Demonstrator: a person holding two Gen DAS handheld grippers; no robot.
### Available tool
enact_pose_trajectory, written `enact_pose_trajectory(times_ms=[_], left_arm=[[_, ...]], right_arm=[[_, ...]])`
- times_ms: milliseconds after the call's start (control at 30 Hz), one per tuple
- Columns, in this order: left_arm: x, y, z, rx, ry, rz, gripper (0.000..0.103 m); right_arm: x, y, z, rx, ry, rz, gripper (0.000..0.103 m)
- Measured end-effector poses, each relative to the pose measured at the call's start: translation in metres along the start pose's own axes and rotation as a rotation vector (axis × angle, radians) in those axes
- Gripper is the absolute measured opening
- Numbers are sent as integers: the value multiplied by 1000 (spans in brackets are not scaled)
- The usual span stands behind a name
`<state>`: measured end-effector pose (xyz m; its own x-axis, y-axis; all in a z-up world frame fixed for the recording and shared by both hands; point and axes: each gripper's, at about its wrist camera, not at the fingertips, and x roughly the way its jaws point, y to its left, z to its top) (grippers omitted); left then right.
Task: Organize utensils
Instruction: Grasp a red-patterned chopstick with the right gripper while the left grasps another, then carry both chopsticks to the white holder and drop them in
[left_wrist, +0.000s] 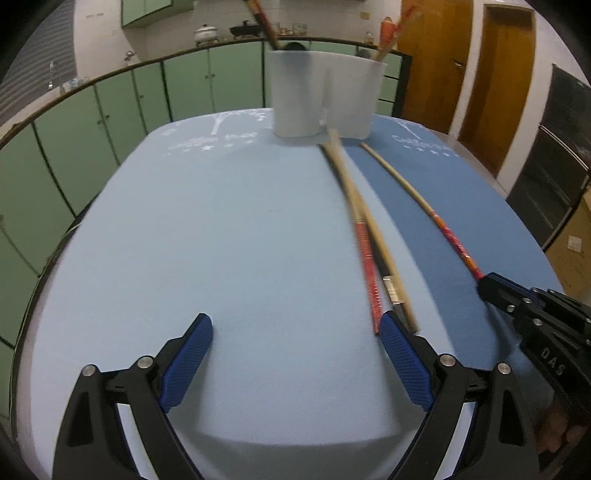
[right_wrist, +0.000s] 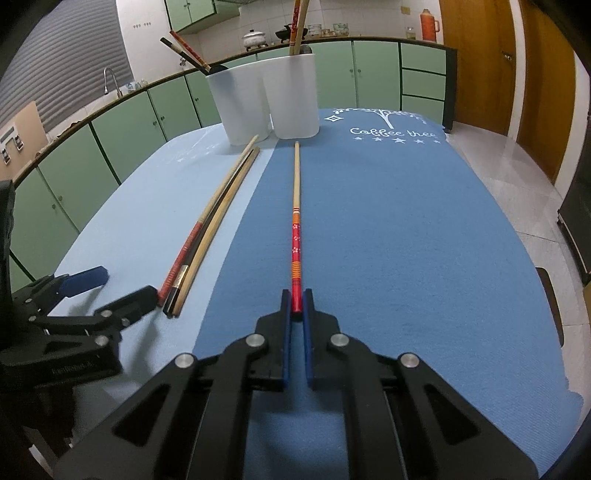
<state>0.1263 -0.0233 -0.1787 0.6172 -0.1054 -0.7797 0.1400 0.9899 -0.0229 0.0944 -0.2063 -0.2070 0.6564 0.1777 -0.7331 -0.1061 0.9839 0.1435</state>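
Table: we see a rounded table (left_wrist: 221, 229) under two cloths, a pale blue cloth (right_wrist: 122, 221) toward 9 o'clock and a darker blue cloth (right_wrist: 406, 229) toward 3 o'clock. Only the right wrist view lets us read the white tree print and the "Coffee" lettering; in the left wrist view that print is smeared.

Holder: a white two-compartment utensil holder (right_wrist: 266, 99) stands at 12 o'clock on the table. The right wrist view shows chopsticks leaning out of both compartments; the left wrist view shows it blurred (left_wrist: 321, 96).

Left gripper: in its own view the left gripper (left_wrist: 295, 363) has its blue pads spread wide apart over the pale cloth, with nothing between them. The right wrist view shows it at 9 o'clock (right_wrist: 114, 286), low over the cloth.

Bundle: three loose chopsticks (right_wrist: 207, 225) lie side by side on the pale cloth. In the left wrist view their near ends (left_wrist: 384, 295) lie just beside the right-hand pad, at 2 o'clock of the open gap, outside the jaws.

Right gripper: the right gripper (right_wrist: 296, 314) has its jaws drawn close, pinching the red end of one chopstick.

Held chopstick: the red-and-orange chopstick (right_wrist: 296, 221) runs straight toward 12 o'clock along the darker cloth, its bare tip near the holder. The left wrist view shows it (left_wrist: 424, 206) at 3 o'clock, apart from the bundle.
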Motion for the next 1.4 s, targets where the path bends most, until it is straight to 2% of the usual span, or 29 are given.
enact_pose_trajectory(times_ms=[167,400,600,800,867,1000,1067,1133,1300,1400], left_arm=[[-2,8,-1,-23,-3,-6,88],[-9,-6,-5,8,-14,-43,88],[-4,-11,-7,36,-16,-15,83],[-4,-17,-4,48,-34,-32,63],[-4,-20,-4,49,-42,-46,50],[-5,-26,-5,54,-53,-67,33],[-6,-29,-5,54,-56,-78,14],[-6,-33,-6,54,-63,-76,6],[-9,-32,-5,44,-71,-71,6],[-22,-28,0,38,-103,-70,6]], right_arm=[[0,0,-1,2,-2,13,5],[-3,-1,-2,-2,-3,34,9],[-3,-1,-3,-2,-8,36,9],[-3,0,-4,0,-13,38,9],[-2,0,-3,0,-14,39,9],[-1,2,-3,-3,-16,36,9],[-1,2,-3,-9,-19,30,6],[0,2,-3,-7,-18,32,5],[-2,0,0,-7,-13,35,5],[-11,-1,5,-9,-31,40,5]])
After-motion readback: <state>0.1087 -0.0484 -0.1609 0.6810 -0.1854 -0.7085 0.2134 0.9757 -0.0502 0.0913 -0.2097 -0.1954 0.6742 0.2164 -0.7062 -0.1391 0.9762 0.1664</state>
